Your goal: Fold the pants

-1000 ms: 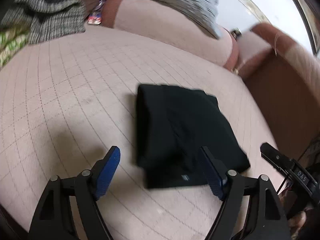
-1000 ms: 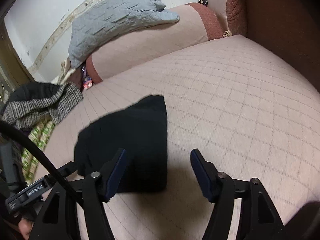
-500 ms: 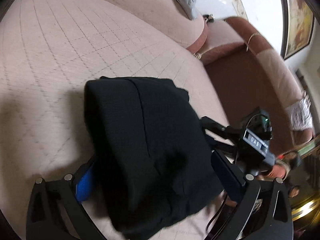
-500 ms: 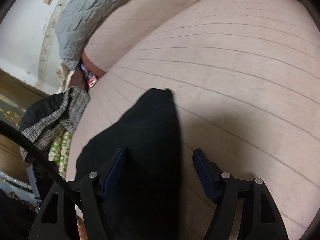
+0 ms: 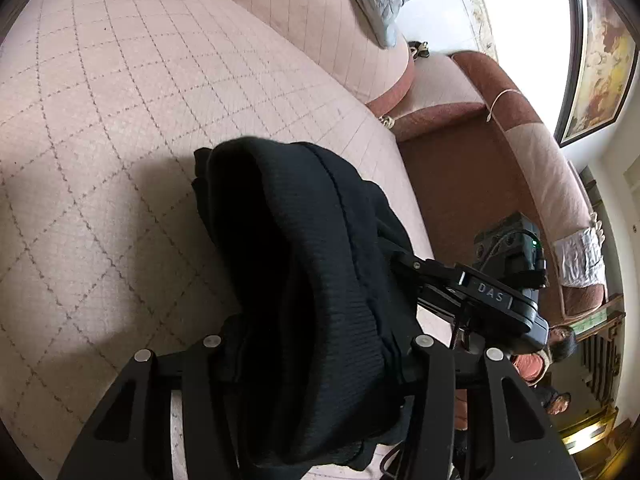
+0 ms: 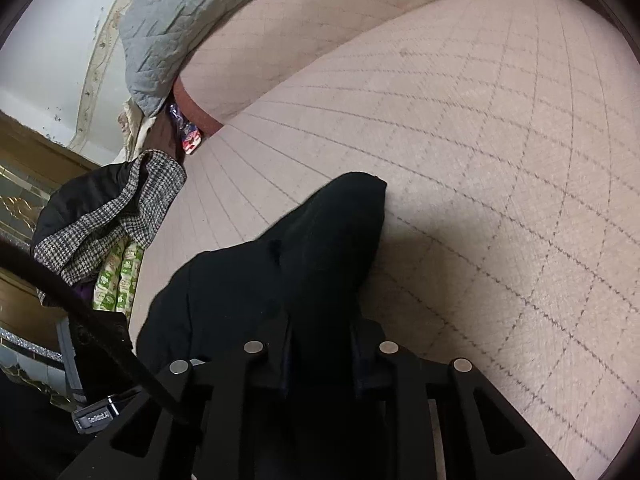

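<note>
Left tongs (image 5: pixel 316 360): closed on the thick folded bundle of black pants (image 5: pixel 304 264), which fills the gap between the 2 arms. The pads themselves are hidden by the cloth. The bundle bulges up and over the frame and runs away from the camera toward the far side, where its far end meets the sofa seat (image 5: pixel 120 128).

Right tongs (image 6: pixel 320 356): closed narrowly on a fold of the same pants (image 6: pixel 320 248). The 2 arms stand close together with black cloth pinched between them. The rest of the garment spreads to the left of the grip and tapers to a point on the far side.

In the left wrist view the right tongs (image 5: pixel 404 264) enter from the right and meet the right edge of the bundle. The tips are buried in cloth.

Support: the pants sit over a pink quilted sofa seat (image 6: pixel 500 160) with a diamond stitch pattern. A shadow lies on the seat beside the bundle in both views; whether the near part of the bundle touches the seat cannot be told.

Surroundings: a grey quilted blanket (image 6: pixel 180 20) lies over the sofa back. A checked garment (image 6: pixel 116 220) is heaped at the far left end of the seat.
</note>
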### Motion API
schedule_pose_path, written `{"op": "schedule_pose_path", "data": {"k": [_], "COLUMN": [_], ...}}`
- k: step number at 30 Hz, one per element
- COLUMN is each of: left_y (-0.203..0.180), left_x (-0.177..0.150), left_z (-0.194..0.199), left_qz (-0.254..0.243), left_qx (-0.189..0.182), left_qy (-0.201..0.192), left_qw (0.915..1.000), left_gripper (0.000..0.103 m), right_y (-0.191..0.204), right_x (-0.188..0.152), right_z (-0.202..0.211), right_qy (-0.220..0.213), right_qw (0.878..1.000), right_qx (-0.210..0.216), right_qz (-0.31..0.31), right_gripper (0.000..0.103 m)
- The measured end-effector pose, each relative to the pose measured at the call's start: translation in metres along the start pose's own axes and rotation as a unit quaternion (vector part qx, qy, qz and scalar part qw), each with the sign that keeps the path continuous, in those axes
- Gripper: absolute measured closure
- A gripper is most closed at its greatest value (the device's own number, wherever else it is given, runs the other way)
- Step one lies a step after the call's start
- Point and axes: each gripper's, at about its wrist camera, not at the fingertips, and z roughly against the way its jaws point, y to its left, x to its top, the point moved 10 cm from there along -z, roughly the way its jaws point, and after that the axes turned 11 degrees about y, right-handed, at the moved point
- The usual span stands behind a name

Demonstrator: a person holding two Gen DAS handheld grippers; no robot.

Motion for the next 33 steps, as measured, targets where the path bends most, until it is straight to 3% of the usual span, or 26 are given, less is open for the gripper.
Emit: {"op": "schedule_pose_path", "data": {"k": [7,17,26,33], "left_y": [-0.008,-0.001,-0.006,-0.001], "left_x": [0.012,0.043,0.096,0.123], "left_z": [0.015,0.042,0.049,0.042], "left_qz": [0.004,0.02,-0.002,-0.003], "left_qx": [-0.021,-0.032,-0.004,0.015], "left_qy": [-0.02,-0.063,-0.09,-0.093], "left_qw": [0.9996,0.9973,0.9959,0.9955], "left_gripper": [0.054,0.054,0.054,0.054], "right_y": [0.035,0.068,0.077,0.065], "right_x": [0.014,0.042,0.09,0.107], "right_z": [0.022,0.019,0.012,-0.005], "right_qy": [-0.018,-0.028,-0.054,-0.056], "right_qw": [0.999,0.998,0.996,0.996], "right_qx": [0.0,-0.017,-0.048,-0.062], "right_qz": [0.032,0.056,0.059,0.041], "right_gripper": [0.082,0.083,0.083,0.083]}}
